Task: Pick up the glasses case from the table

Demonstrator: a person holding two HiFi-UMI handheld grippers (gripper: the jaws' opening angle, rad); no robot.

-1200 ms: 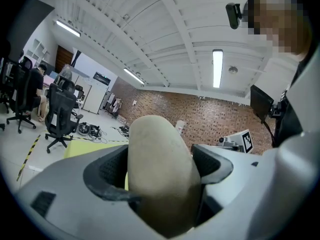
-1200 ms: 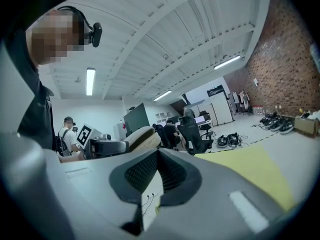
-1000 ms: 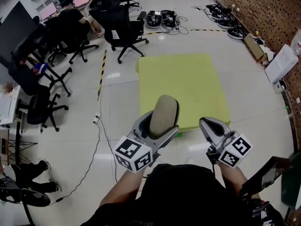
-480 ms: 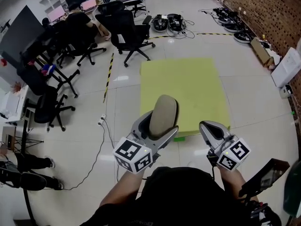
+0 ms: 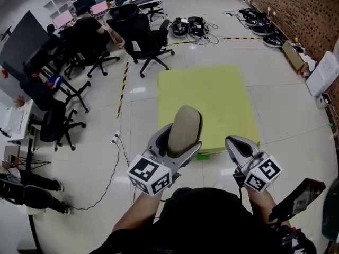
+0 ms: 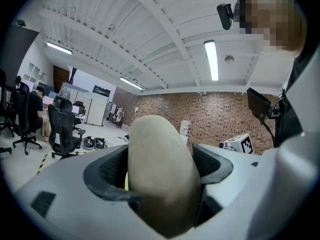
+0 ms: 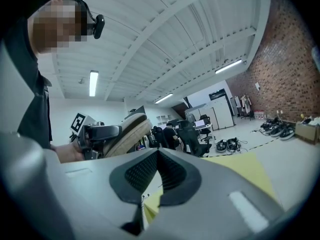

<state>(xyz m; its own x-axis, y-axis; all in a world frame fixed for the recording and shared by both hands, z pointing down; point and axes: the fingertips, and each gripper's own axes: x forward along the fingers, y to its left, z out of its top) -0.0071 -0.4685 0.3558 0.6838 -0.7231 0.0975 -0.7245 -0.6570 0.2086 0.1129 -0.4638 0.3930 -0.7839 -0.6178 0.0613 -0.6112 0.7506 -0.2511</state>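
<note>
A beige oval glasses case (image 5: 184, 129) stands up out of my left gripper (image 5: 175, 146), whose jaws are shut on its lower half. In the left gripper view the glasses case (image 6: 159, 174) fills the gap between the jaws and points toward the ceiling. The case is held up in the air over the near edge of the yellow-green table (image 5: 206, 99). My right gripper (image 5: 238, 148) is shut with nothing in it, held to the right at about the same height. From the right gripper view the glasses case (image 7: 125, 133) shows at the left, clamped in the other gripper.
Black office chairs (image 5: 140, 33) and desks with screens stand at the far left. Cables and gear (image 5: 185, 25) lie on the floor behind the table. A brick wall (image 5: 302, 9) runs along the right, with boxes (image 5: 321, 72) at its foot.
Both grippers hold almost the same pose, the case still clamped in the left one. The head view has shifted slightly, so the room slides a little in the frame.
</note>
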